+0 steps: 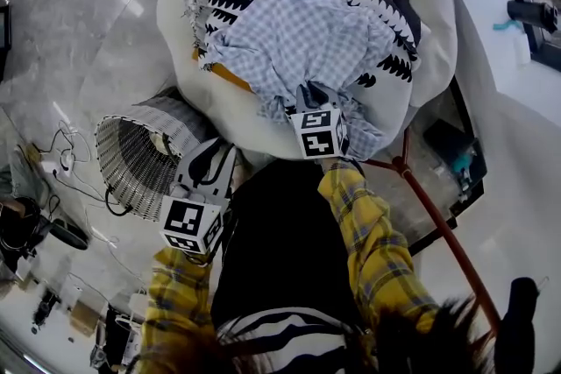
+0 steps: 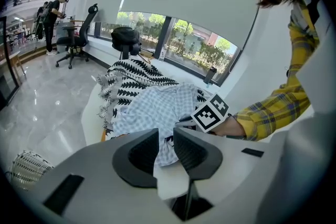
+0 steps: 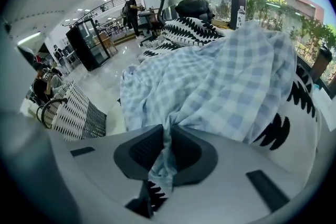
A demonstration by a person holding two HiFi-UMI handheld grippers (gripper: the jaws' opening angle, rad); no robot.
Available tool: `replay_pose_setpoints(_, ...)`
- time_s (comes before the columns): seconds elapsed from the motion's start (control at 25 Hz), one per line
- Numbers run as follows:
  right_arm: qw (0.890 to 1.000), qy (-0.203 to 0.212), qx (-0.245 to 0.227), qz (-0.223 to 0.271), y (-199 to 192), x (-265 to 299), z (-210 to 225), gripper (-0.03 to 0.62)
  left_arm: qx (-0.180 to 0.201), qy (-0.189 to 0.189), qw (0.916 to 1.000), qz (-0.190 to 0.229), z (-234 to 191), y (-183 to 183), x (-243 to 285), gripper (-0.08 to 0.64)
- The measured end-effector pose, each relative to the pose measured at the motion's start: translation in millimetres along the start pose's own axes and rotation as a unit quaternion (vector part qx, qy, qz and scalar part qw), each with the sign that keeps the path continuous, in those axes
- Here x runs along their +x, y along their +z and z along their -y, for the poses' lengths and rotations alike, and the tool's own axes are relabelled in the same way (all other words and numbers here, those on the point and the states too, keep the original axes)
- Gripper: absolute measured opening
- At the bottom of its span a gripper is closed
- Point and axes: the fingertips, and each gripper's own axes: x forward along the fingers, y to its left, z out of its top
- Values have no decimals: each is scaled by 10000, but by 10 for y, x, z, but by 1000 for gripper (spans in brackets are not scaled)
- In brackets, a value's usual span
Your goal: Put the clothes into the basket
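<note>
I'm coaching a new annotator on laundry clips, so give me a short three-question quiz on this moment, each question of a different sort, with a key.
1. True or false: the right gripper is shut on the blue checked cloth.
2. Multiple choice: the basket is
A) upright on a table
B) tipped on its side on the floor
C) full of clothes
3. Fill in the blank: between the jaws of the left gripper there is ____.

Key: 1 true; 2 B; 3 nothing.
</note>
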Motion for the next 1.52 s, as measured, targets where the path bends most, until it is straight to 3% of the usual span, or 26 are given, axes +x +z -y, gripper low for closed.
replay_pose_setpoints(0.24,9996,104,-96,228,171,-315,-127,44,66,16,9998,199,2,54,-182,95)
replay_pose_setpoints(0.68,9902,247,-543,1262,896,-1318,-576,43,42,203,9965,807,28,245,-776,95)
replay_pose_setpoints(1.16,9700,655,-876,2169,1648,-2539,-1337,43,-95,400,9867,1571,-150,370,-1651,127)
replay_pose_setpoints(1.52,9459,1204,-1425,2656,2001,-3291,-2158,43,-196,669,9792,1907,-263,281,-2343,135)
